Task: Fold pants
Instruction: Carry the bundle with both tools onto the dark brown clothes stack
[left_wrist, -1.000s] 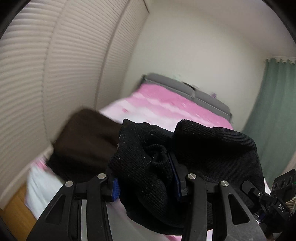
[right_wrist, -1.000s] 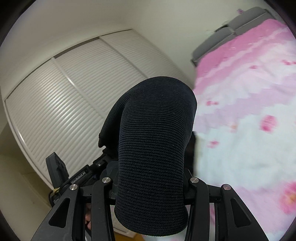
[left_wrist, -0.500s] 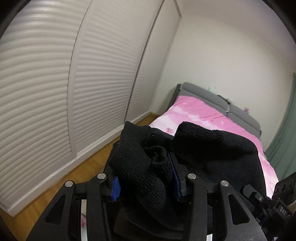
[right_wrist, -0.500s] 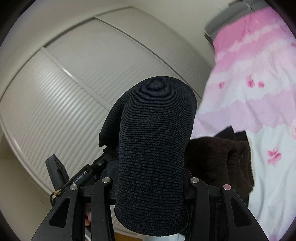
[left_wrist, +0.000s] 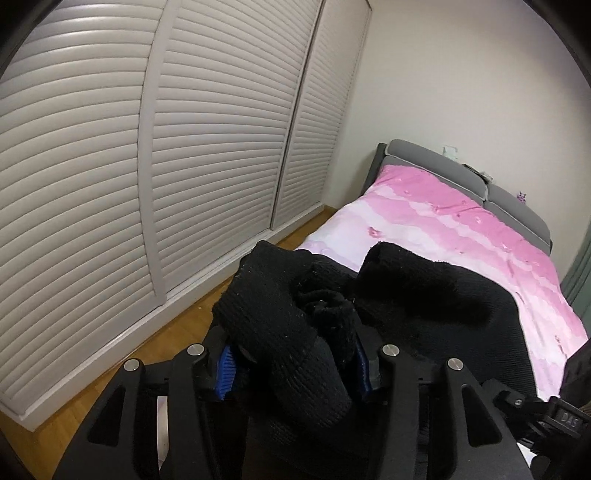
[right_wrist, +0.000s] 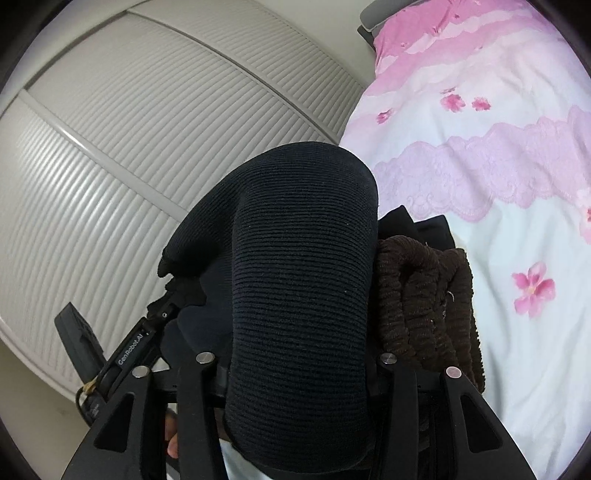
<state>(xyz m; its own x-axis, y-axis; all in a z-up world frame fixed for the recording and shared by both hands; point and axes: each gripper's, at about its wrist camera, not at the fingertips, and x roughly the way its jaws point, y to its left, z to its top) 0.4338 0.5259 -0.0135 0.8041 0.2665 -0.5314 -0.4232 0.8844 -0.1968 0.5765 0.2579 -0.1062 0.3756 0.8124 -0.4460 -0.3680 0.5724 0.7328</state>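
Observation:
Black ribbed knit pants hang bunched in both grippers. In the left wrist view my left gripper has a thick wad of the black fabric between its blue pads. Its jaws are opening, and the fabric still fills the gap. In the right wrist view a broad fold of the pants arches over my right gripper. That gripper is shut on the fold, and the cloth hides its fingertips. The two grippers are close side by side above the near left corner of the bed.
The bed's pink and white cover runs back to a grey headboard. A folded brown knit garment lies on the bed just right of my right gripper. Louvred wardrobe doors and wooden floor are on the left.
Both grippers swung with the pants toward the wardrobe side and sank lower. The brown garment came into the right wrist view. The left pads have spread slightly.

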